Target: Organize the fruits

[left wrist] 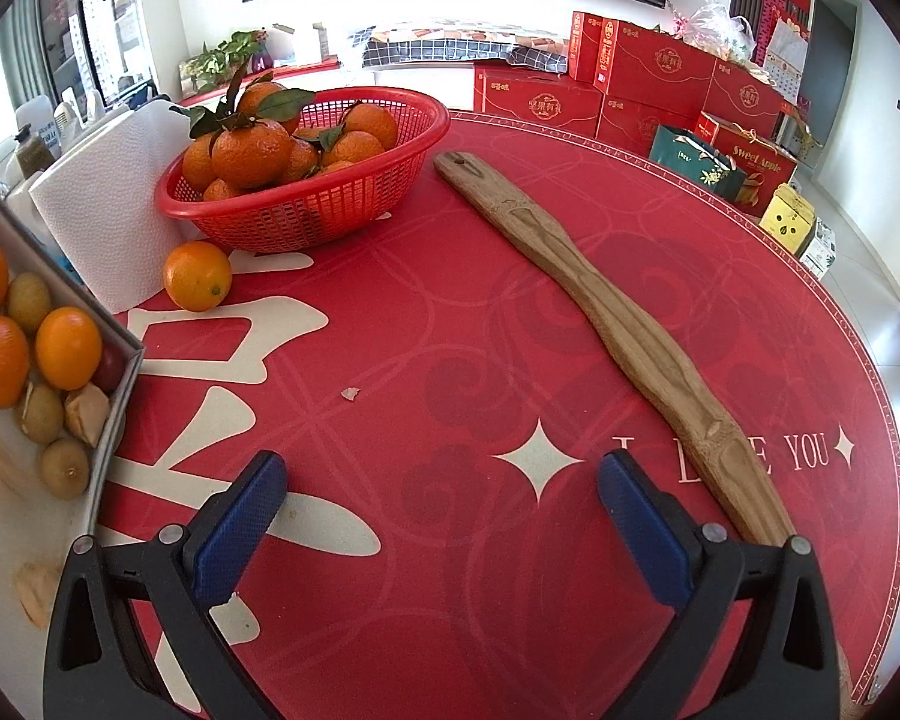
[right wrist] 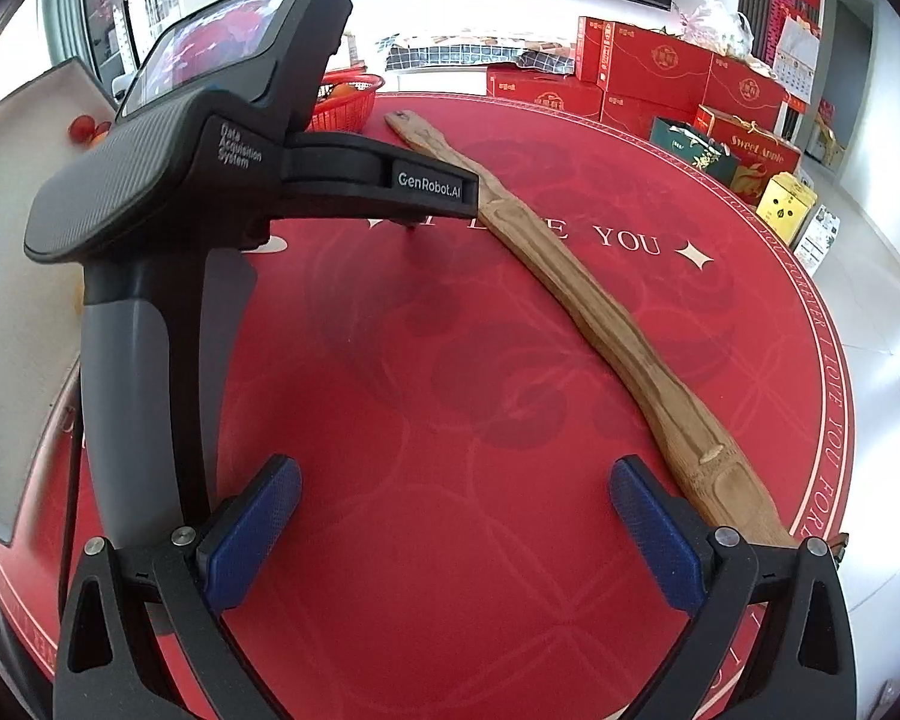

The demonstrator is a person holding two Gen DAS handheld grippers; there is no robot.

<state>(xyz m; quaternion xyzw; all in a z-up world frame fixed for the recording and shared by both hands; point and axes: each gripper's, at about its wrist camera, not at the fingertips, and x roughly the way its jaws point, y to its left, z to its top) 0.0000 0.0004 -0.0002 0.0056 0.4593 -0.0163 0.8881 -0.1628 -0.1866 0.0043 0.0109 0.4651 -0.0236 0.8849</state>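
A red plastic basket (left wrist: pixel 354 204) holds several leafy mandarins (left wrist: pixel 252 150) at the far left of the round red table. One loose orange (left wrist: pixel 198 276) lies on the cloth in front of the basket. A white box (left wrist: pixel 117 414) at the left edge holds oranges (left wrist: pixel 67 348), small yellow-green fruits (left wrist: pixel 65 468) and a red one. My left gripper (left wrist: pixel 441 483) is open and empty, low over the cloth, well short of the loose orange. My right gripper (right wrist: pixel 455 489) is open and empty, behind the left gripper's body (right wrist: pixel 168 180). The basket also shows in the right wrist view (right wrist: pixel 345 99).
A long wooden stick (left wrist: pixel 618 324) lies diagonally across the table, also seen in the right wrist view (right wrist: pixel 576 300). A paper towel roll (left wrist: pixel 108 204) stands left of the basket. Red gift boxes (left wrist: pixel 648 78) are stacked on the floor beyond the table. A small scrap (left wrist: pixel 350 393) lies on the cloth.
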